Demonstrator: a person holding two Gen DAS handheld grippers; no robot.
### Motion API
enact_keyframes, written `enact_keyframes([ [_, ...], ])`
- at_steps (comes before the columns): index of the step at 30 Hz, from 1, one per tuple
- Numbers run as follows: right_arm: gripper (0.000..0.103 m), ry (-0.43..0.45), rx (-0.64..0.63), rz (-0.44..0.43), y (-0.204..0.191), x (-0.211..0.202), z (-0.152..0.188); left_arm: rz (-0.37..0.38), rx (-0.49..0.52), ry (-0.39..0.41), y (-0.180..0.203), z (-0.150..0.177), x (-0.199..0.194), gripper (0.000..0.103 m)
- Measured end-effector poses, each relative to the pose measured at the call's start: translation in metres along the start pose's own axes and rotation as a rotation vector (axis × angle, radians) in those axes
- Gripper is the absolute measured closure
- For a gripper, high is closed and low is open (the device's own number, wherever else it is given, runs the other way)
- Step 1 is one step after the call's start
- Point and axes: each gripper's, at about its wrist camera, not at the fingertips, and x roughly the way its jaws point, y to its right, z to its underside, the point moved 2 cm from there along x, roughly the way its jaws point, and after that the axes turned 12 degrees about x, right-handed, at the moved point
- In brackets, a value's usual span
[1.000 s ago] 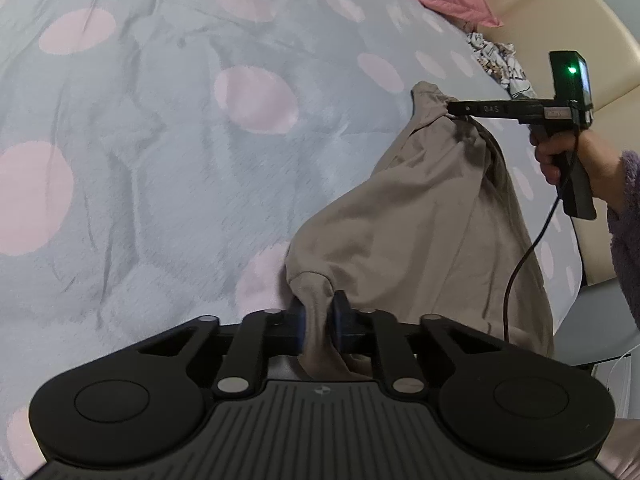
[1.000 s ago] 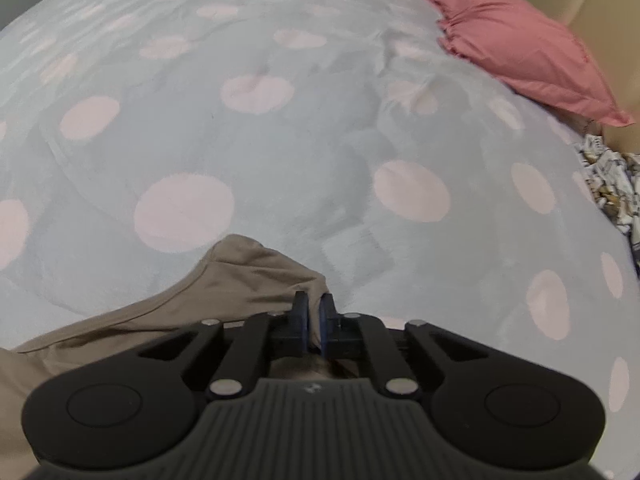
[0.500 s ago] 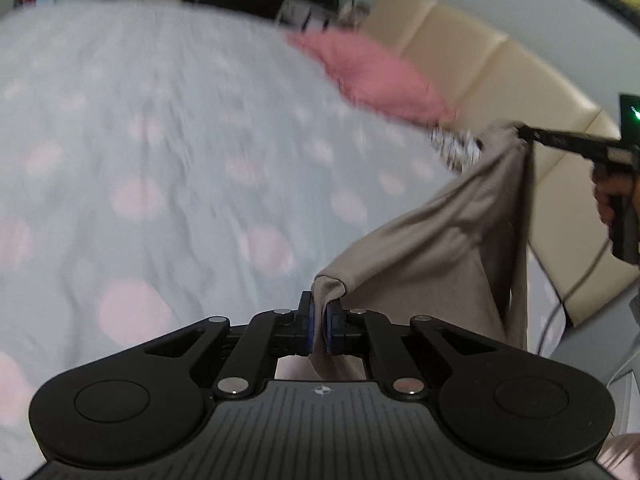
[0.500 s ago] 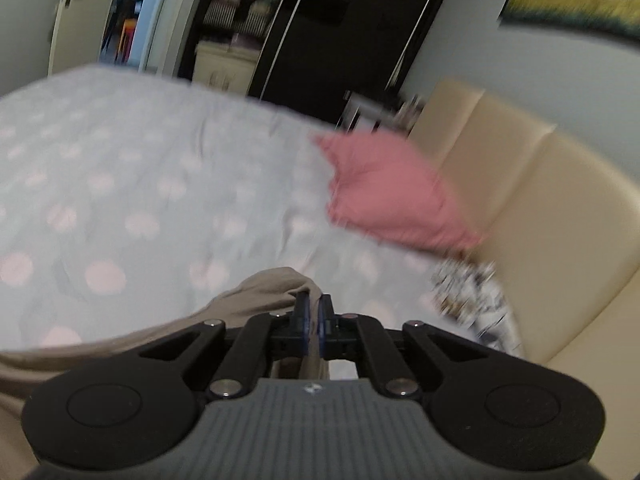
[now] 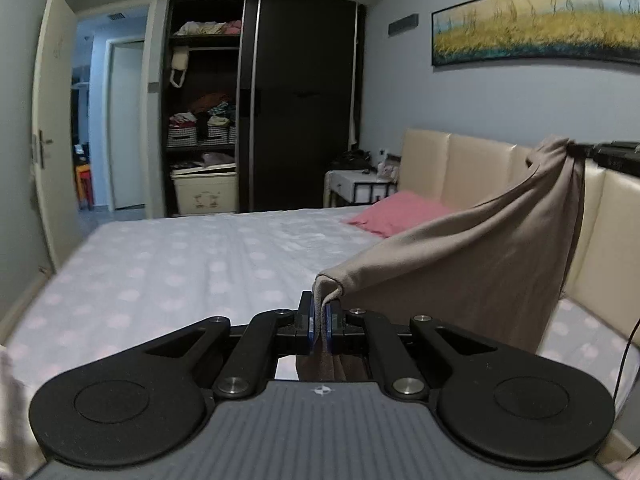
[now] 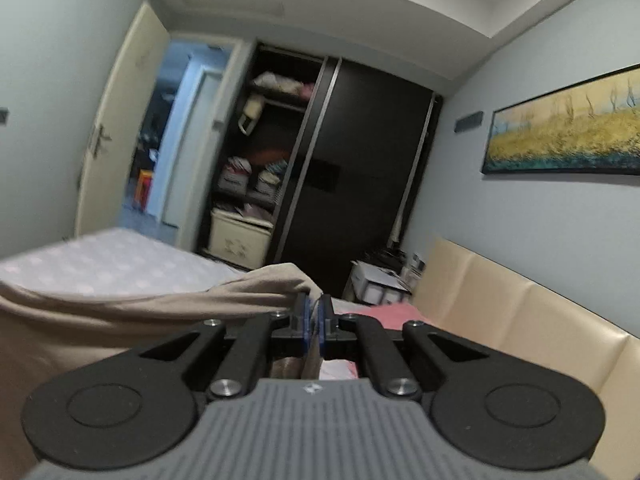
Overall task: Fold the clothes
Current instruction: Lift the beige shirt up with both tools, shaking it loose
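Two corners of a beige garment (image 5: 480, 264) are pinched, one by each closed hand-held gripper, left (image 5: 319, 322) and right (image 6: 315, 322); it hangs between them above the bed (image 5: 180, 264), no fold made yet.

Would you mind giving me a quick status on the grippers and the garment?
Left gripper shut on beige garment. Right gripper shut on its other corner. Garment hanging between them above the bed. Nothing in the way.
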Motion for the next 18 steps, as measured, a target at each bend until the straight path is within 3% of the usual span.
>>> enact_keyframes([
  [5, 0.098, -0.015, 0.000, -0.075, -0.031, -0.012, 0.006, -0.137, 0.101, -0.038, 0.001, 0.004, -0.021, 0.100],
  [8, 0.098, -0.069, -0.011, -0.108, -0.046, -0.007, 0.027, -0.172, 0.123, -0.076, 0.008, 0.017, -0.018, 0.100],
  [18, 0.098, -0.303, 0.008, -0.172, -0.057, 0.012, 0.135, -0.126, 0.136, -0.236, 0.002, 0.093, 0.000, 0.100],
])
